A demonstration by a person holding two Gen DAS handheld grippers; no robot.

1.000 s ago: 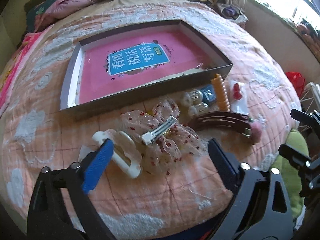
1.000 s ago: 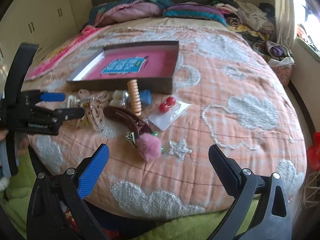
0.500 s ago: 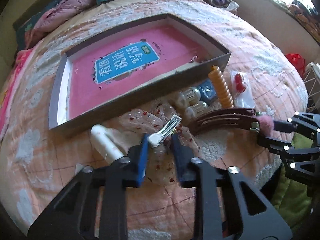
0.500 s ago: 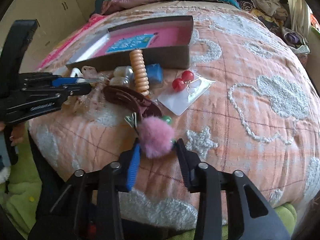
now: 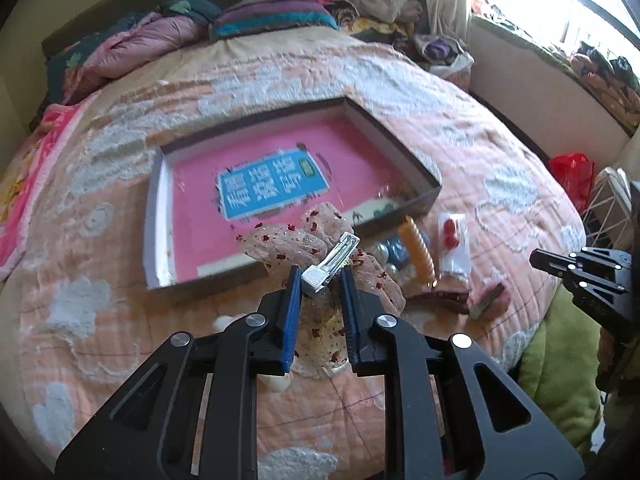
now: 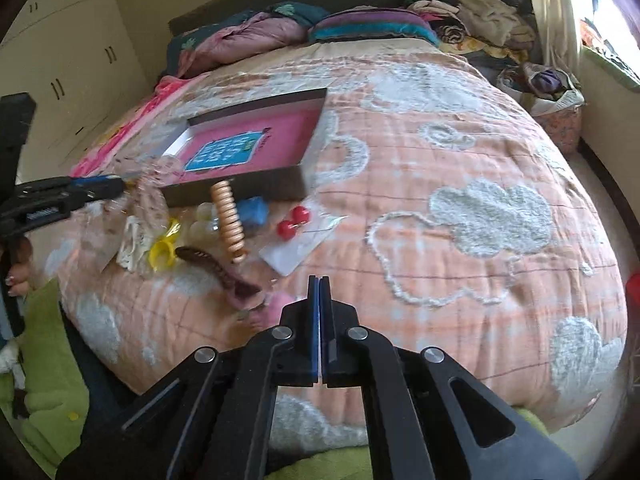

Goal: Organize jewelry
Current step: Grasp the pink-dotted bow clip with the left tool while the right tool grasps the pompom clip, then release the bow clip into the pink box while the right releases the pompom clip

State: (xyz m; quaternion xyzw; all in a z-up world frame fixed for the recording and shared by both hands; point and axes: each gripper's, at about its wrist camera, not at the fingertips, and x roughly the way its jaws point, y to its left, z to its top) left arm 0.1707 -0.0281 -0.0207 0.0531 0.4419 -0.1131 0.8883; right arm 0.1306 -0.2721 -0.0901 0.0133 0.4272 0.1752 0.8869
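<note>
My left gripper is shut on a sheer dotted bow hair clip with a silver clasp, held lifted in front of the open grey box with a pink bottom. My right gripper is shut with the pads together; a pink pompom shows just left of its tips, and I cannot tell if it is held. On the quilt lie a brown hair clip, an orange spiral tie, red ball earrings on a card, a blue item, a yellow ring and a white claw clip.
The box lies on a peach quilt with white cloud shapes. Pillows and folded covers sit at the bed's head. A red bag and white wire rack stand off the right side. Green cloth lies below the bed's front edge.
My left gripper closed on the bow clip and lifted it off the quilt toward the box. My right gripper closed fully at the pink pompom and drew back; the brown clip shifted.
</note>
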